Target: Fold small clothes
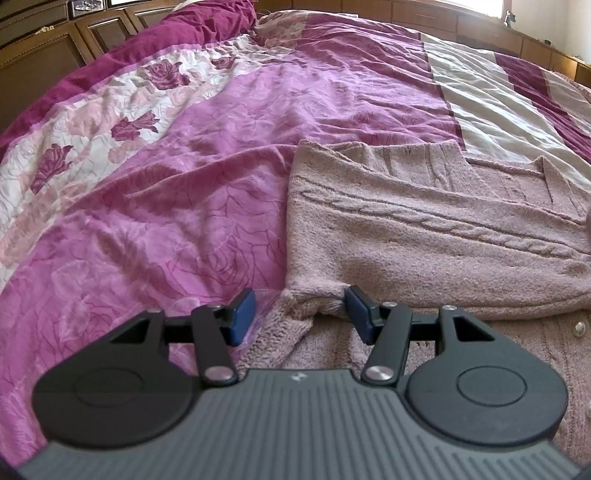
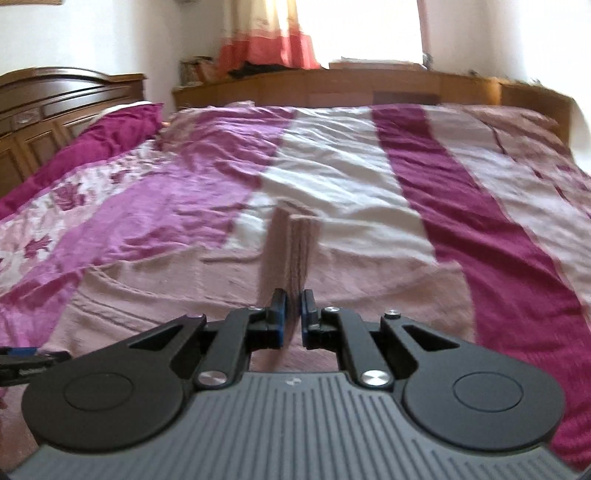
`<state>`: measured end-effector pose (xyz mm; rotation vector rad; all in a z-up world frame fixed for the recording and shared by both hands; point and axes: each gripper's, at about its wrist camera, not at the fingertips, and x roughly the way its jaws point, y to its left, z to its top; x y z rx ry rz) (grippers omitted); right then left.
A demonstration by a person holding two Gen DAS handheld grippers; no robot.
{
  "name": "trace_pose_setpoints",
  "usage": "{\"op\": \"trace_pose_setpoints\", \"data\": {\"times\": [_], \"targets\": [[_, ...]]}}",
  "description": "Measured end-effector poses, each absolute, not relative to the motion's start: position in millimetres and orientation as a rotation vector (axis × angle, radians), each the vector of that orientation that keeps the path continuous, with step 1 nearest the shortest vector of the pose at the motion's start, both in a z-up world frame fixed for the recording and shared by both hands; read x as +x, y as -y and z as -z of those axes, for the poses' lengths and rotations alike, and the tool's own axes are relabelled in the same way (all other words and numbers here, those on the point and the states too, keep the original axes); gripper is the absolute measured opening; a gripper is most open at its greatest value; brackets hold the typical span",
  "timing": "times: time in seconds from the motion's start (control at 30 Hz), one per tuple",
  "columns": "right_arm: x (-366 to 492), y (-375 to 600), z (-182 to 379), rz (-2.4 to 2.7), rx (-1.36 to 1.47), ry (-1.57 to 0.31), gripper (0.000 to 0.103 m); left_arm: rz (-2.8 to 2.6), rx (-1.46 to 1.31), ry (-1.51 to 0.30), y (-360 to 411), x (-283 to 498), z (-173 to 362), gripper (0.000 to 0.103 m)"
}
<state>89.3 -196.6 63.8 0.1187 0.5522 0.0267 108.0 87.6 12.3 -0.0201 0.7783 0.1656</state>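
Blue-padded left tongs (image 1: 301, 314) sit low at the near corner of a dusty-pink cable-knit cardigan (image 1: 424, 236), jaws spread wide apart, one pad touching a bunched fold of wool and the other over the bedspread (image 1: 207, 155), gripping nothing. Right tongs (image 2: 291, 317), seen through a motion-blurred lens, are drawn nearly together on a strip of the same knit (image 2: 291, 251), which stands up between the pads as a narrow raised ridge. Just beyond, the cardigan lies spread on the bed, one panel already laid across the body, a pearly button (image 1: 580, 328) showing on the front placket at the near right edge. Farther off, the magenta, pink and cream bedspread runs wrinkled toward a plum pillow (image 2: 110, 136), a wooden headboard (image 2: 55, 92) and a bright curtained window (image 2: 273, 33).

The fold appears to be partway done. To finish it cleanly, the left tongs would likely do best closing on the loose near corner before anything lifts, so that both edges travel together; the thick, stretchy wool will probably sag or drag if carried from one side only, and the crumpled bedding may catch it.
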Motion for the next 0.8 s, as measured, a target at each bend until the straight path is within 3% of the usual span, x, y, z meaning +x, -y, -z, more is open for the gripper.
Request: {"op": "trace_pose_setpoints", "data": {"times": [0.5, 0.7, 0.8], "targets": [[69.2, 264.5, -20.2, 0.175, 0.346, -0.685, 0.01, -0.17, -0.004, -0.777, -86.7, 107.1, -11.4, 0.058], [72.4, 257.2, -34.8, 0.118, 0.335, -0.6, 0.043, -0.171, -0.001, -0.776, -87.0, 107.1, -11.6, 0.059], [86.4, 243.1, -36.6, 0.046, 0.298, -0.596, 0.045, -0.173, 0.001, -0.775, -86.3, 106.8, -11.5, 0.059]]}}
